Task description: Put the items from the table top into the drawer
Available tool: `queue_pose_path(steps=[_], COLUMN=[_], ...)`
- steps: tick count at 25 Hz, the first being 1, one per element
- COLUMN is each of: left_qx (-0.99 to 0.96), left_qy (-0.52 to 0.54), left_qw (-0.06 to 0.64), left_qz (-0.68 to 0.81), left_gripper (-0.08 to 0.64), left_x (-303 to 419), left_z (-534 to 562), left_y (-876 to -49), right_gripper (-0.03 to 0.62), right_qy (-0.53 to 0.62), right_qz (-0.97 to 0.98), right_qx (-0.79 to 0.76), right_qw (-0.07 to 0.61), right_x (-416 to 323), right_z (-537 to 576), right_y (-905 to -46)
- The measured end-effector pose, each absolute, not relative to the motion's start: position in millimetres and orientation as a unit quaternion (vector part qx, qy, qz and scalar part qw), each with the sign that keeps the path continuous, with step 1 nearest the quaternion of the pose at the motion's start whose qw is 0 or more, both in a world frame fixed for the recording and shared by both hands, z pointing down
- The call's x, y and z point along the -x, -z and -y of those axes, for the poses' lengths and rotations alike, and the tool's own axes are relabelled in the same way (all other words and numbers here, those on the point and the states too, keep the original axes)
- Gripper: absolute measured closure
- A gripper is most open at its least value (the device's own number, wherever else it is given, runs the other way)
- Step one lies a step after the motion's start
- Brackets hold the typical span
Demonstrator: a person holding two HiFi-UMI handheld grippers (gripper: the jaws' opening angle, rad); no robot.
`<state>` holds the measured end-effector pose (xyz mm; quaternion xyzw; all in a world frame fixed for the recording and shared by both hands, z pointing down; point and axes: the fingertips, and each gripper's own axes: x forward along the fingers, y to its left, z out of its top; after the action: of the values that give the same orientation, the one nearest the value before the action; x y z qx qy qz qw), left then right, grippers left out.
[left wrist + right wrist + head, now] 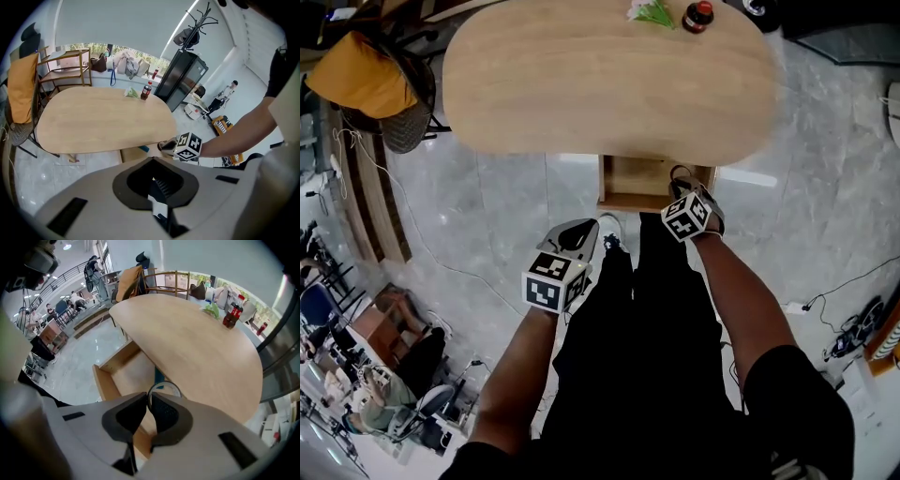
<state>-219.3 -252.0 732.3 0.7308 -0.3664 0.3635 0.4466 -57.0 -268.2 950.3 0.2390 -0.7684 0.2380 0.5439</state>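
Fingers of right gripper pinch ring over open drawer, apparently for dropping; left gripper closed, empty.

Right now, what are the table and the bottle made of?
Table: looks like wood or a wood-look laminate, pale and matte, with faint grain lines. Bottle: probably clear plastic, a bit shiny, with dark drink showing through and a red cap.

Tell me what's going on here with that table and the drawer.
A person holds a gripper in each hand. The right gripper is shut on a thin round ring over the open drawer under the table. The left gripper hangs shut and empty, away from the drawer. A bottle and a green packet sit at the table's far edge.
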Motion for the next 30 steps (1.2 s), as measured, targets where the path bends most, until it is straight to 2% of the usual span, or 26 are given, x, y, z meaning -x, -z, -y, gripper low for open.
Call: queue_pose_path(steps=[10,16,23,30], left_qx=[-0.723,-0.710,-0.733,-0.790], left_qy=[-0.365,-0.359,-0.342,-0.312], left_qw=[0.453,0.466,0.448,0.377], left_qz=[0.373,0.386,0.381,0.370], left_gripper=[0.560,0.560,0.560,0.560], left_x=[242,266,277,276], left_z=[206,184,187,208], left_y=[-731,-738,-704,-639], right_gripper=[0.561,0.561,0.561,0.561], right_qy=[-0.201,-0.168,-0.166,-0.154], right_qz=[0.756,0.752,0.745,0.762], right_qx=[-0.196,-0.198,-0.162,-0.185], right_qw=[0.591,0.606,0.626,0.601], right_x=[92,95,104,111], right_z=[255,259,230,223], right_y=[-1057,-1073,-1033,-929])
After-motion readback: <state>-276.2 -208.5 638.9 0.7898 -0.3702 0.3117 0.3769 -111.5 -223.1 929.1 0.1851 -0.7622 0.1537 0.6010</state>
